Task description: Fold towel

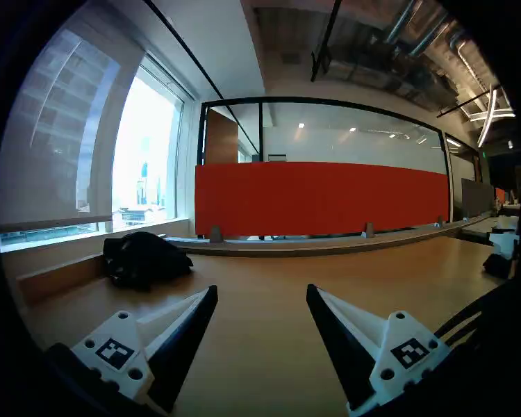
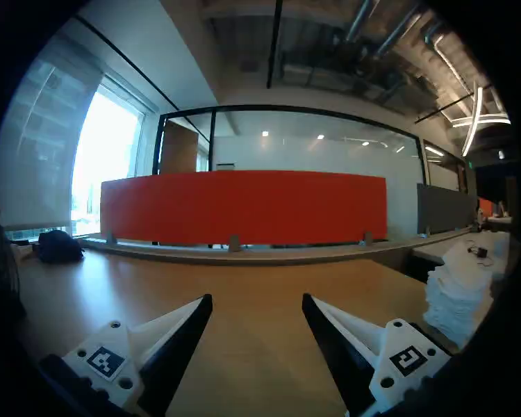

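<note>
At the bottom of the left gripper view, the left gripper (image 1: pixel 260 288) is cut off below its two white-and-black fingers, so the hand behind it is hidden. Its jaws stand wide apart with bare wooden table (image 1: pixel 260 354) between them. They grip nothing, and whether the tips touch the wood cannot be told. Farther back on the left, a black bag (image 1: pixel 144 258) lies slumped on the table near the window (image 1: pixel 146 167), too dark to read in detail. At the right rim, a white and black shape (image 1: pixel 502 250) is clipped by the edge and too small to identify. Behind the table's far edge stands a red divider (image 1: pixel 323 198).

In the right gripper view, the right gripper (image 2: pixel 255 297) is also spread wide and holds nothing, its fingers over the table (image 2: pixel 257 361). Off to the right, well apart from the fingers, sits a stack of folded white towels (image 2: pixel 462 292), its lower side cut off. Whether it rests on this table or beside it is unclear. The black bag (image 2: pixel 59 247) shows small at far left. The red divider (image 2: pixel 243 206) spans the back, with a grey panel (image 2: pixel 444 207) to its right.
</note>
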Motion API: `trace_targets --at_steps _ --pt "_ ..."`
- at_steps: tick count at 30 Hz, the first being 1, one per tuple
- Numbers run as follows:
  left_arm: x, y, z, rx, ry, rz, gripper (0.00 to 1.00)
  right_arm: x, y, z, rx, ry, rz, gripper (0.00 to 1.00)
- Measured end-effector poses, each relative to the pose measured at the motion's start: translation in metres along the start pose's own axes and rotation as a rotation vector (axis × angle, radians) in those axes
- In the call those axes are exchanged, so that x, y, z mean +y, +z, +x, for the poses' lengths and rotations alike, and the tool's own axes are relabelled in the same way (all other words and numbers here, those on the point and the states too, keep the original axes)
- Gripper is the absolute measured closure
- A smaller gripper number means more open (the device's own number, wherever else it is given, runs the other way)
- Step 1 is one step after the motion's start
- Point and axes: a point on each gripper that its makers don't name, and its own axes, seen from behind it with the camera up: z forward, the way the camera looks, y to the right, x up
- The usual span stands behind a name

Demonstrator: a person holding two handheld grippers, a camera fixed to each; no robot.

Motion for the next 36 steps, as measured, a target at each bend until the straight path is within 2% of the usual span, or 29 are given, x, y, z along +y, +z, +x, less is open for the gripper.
trace_targets --at_steps 36 --pt "-0.0001 0.0022 -0.0036 -0.001 -0.003 -0.001 0.05 -0.0008 -0.0002 0.0008 0.000 0.000 0.000 0.00"
